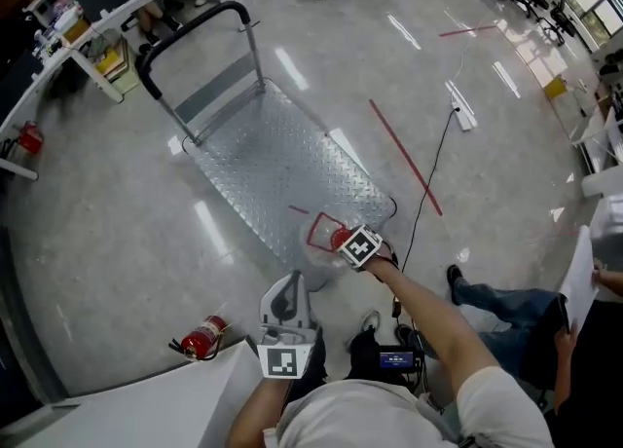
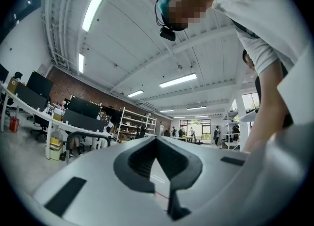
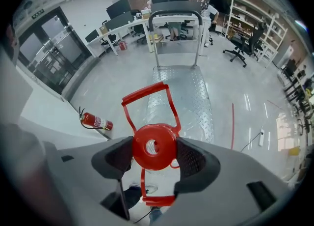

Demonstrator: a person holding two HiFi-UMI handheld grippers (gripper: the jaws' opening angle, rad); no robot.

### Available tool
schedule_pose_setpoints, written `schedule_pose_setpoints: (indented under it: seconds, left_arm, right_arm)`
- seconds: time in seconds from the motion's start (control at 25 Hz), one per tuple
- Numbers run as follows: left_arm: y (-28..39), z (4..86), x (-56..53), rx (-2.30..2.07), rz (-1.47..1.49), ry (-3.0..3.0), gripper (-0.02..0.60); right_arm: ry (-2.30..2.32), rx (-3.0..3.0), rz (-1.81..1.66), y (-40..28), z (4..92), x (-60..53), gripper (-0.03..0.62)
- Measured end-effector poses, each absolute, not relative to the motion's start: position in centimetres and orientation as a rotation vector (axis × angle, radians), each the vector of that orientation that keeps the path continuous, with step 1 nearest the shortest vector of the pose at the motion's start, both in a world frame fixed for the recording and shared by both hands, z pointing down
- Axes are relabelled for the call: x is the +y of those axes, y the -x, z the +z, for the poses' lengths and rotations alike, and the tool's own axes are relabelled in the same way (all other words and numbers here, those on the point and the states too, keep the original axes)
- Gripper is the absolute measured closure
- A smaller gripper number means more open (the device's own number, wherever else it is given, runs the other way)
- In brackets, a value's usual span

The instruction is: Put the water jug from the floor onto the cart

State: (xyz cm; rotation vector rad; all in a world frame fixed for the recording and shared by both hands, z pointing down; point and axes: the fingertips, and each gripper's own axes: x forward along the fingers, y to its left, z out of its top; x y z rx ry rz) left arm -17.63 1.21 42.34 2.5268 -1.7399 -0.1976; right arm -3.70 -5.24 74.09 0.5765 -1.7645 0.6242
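Two tools: one is carrying the load while the other is idling close to the person's body.
Left tool (image 1: 289,285): is pointing up at the ceiling with its jaws pressed together on nothing, probably parked clear of the load.
Right tool (image 3: 153,147): is clamping the red cap (image 3: 147,158) of the water jug (image 1: 316,253) from both sides, since the neck is likely offering the only narrow hold.
Water jug: is sitting or hanging at the near end of the cart (image 1: 277,168); I cannot tell whether its base is touching the deck.
Red carry handle (image 3: 145,92): is projecting past the cap, ungripped.
Fire extinguisher (image 1: 202,339): is lying on the floor (image 1: 117,232), well apart from the jug.
Cart push bar (image 1: 190,27): is standing at the far end, leaving the near end open for loading.
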Motion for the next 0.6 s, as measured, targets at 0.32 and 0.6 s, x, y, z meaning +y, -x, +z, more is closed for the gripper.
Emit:
schedule_pose_setpoints:
  seconds: [0.32,0.6]
  left_arm:
    - [20.8,43.1,0.8,-1.792,-0.146,-2.493,0.578]
    - [21.6,44.0,0.7,-1.804,-0.127,-2.473,0.578]
  right_arm:
    - [-0.617,-1.790,0.648,7.8,76.3,-11.1,0.310]
    - [-0.637,-1.802,0.667,9.3,77.6,-13.8,0.312]
